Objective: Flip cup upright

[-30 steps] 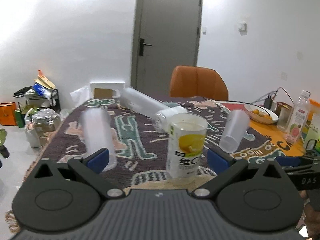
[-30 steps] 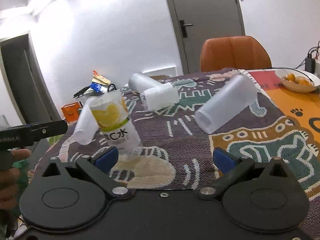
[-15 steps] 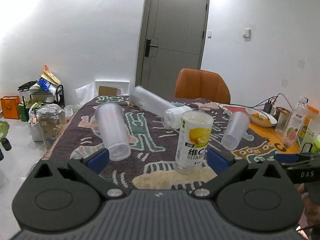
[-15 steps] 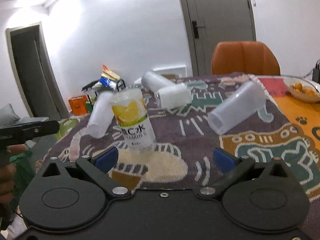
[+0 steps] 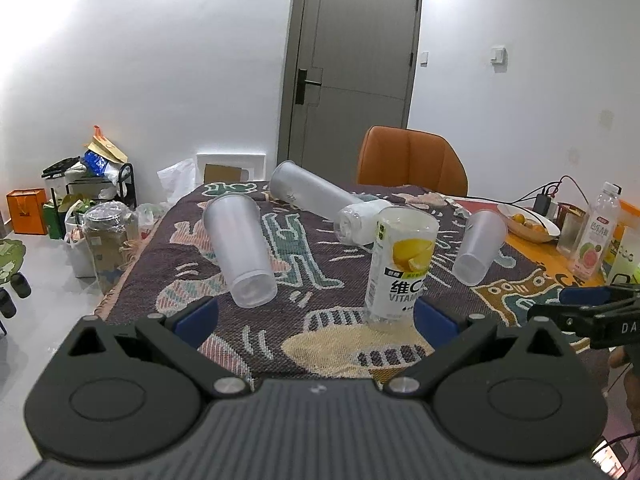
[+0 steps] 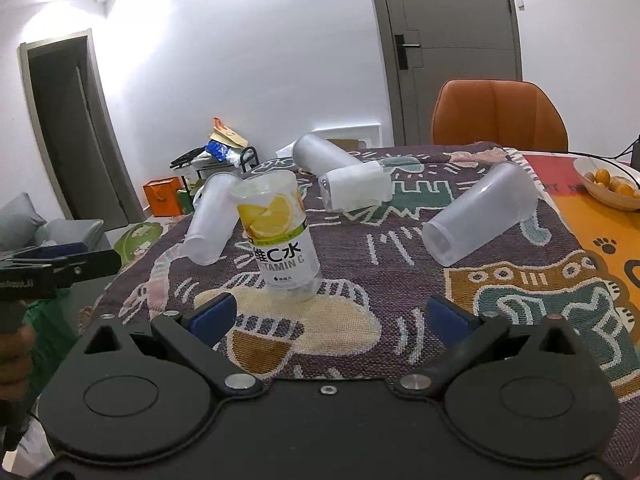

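Patterned woven cloth [image 5: 320,344] covers the table before a grey door [image 5: 352,68]; both grippers' jaws apart.

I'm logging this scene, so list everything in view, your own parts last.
Lemon-label cup: 1, clear, standing at the near cloth edge.
Frosted cups: 4, translucent white, lying on their sides on the cloth.
Tablecloth: 1, purple patterned.
Chair: 1, orange, behind the table.
Fruit bowl: 1, white, far right.
Guava bottle: 1, clear, far right.
Left gripper: open, empty.
Right gripper: open, empty.
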Demonstrator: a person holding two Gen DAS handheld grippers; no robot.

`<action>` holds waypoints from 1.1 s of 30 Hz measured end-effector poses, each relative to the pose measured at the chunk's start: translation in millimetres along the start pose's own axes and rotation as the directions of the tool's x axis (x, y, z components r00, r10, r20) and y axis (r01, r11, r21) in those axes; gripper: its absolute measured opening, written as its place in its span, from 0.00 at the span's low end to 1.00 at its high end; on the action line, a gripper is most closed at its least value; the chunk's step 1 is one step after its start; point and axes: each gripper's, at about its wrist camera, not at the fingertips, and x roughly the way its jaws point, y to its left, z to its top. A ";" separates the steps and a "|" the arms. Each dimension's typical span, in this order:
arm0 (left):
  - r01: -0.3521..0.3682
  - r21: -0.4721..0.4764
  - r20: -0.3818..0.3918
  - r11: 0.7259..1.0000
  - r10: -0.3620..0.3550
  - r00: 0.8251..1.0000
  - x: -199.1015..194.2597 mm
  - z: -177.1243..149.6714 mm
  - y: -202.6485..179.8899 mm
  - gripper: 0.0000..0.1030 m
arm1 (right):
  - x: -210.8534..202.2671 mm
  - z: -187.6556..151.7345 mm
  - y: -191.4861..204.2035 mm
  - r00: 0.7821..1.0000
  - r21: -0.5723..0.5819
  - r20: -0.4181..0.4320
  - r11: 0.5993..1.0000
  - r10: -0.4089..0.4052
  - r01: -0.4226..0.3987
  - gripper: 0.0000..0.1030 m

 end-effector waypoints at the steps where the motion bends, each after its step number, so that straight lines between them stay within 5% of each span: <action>1: 0.001 -0.001 -0.001 1.000 -0.001 1.000 0.0 0.1 0.1 1.00 | 0.1 0.0 1.1 1.000 -0.003 0.000 1.000 0.000 0.000 1.00; 33: 0.007 0.009 -0.025 1.000 -0.007 1.000 4.6 -2.4 -1.2 1.00 | 1.3 -0.2 -1.6 1.000 0.013 0.002 1.000 -0.007 0.007 1.00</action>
